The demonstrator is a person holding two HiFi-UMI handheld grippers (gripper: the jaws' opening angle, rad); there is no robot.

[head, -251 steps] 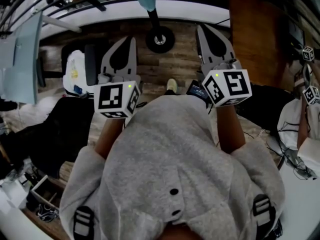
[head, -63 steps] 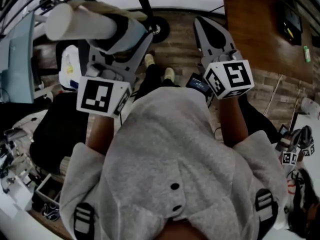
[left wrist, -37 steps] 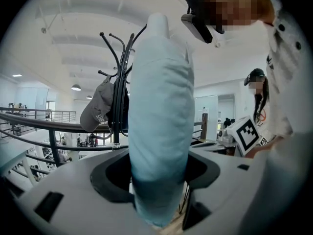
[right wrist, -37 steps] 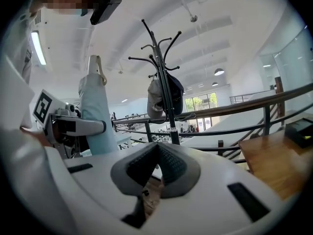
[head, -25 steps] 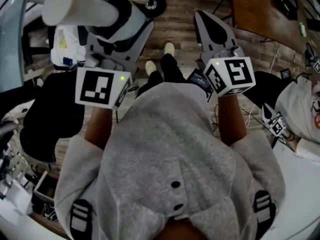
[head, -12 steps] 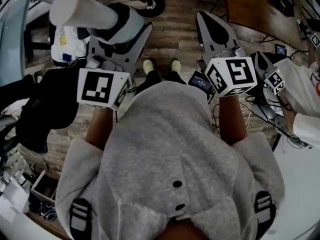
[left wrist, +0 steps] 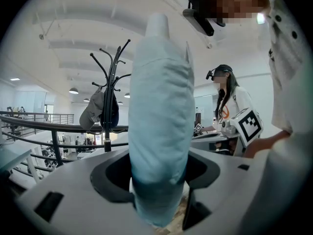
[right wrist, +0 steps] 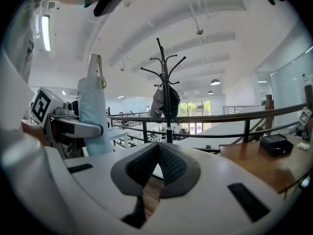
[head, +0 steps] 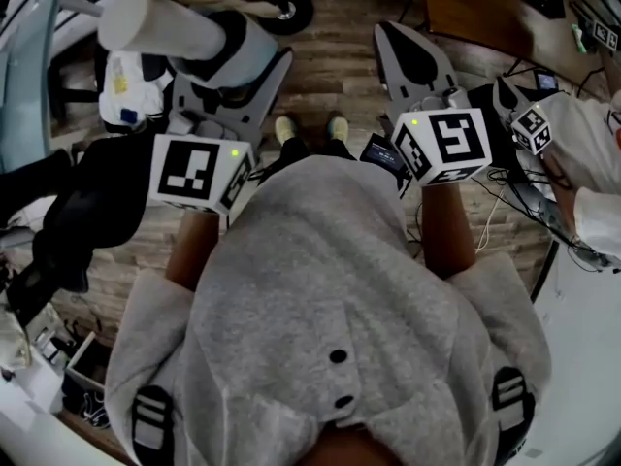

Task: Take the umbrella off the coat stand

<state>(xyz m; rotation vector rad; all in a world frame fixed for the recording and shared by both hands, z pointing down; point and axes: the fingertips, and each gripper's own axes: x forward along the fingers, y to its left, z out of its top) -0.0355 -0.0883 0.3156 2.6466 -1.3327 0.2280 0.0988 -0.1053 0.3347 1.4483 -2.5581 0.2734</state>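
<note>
- Left gripper view shows the umbrella [left wrist: 159,131], folded and pale blue, upright in the left gripper [left wrist: 156,182], whose fingers [left wrist: 78,190] press on its cloth.
- The umbrella is clear of the coat stand [left wrist: 108,97], which stands well apart by the railing [left wrist: 49,126] with a cap [left wrist: 95,114] hanging on it. The removal looks done.
- Right gripper [right wrist: 155,153]: fingers together, holding nothing.
- There is open floor ahead; another person [left wrist: 230,106] and a counter [right wrist: 264,165] crowd the right.

Folded pale-blue umbrella [left wrist: 159,131], upright and off the hooks, well apart from the black coat stand [left wrist: 108,102] with its branching curved arms.
</note>
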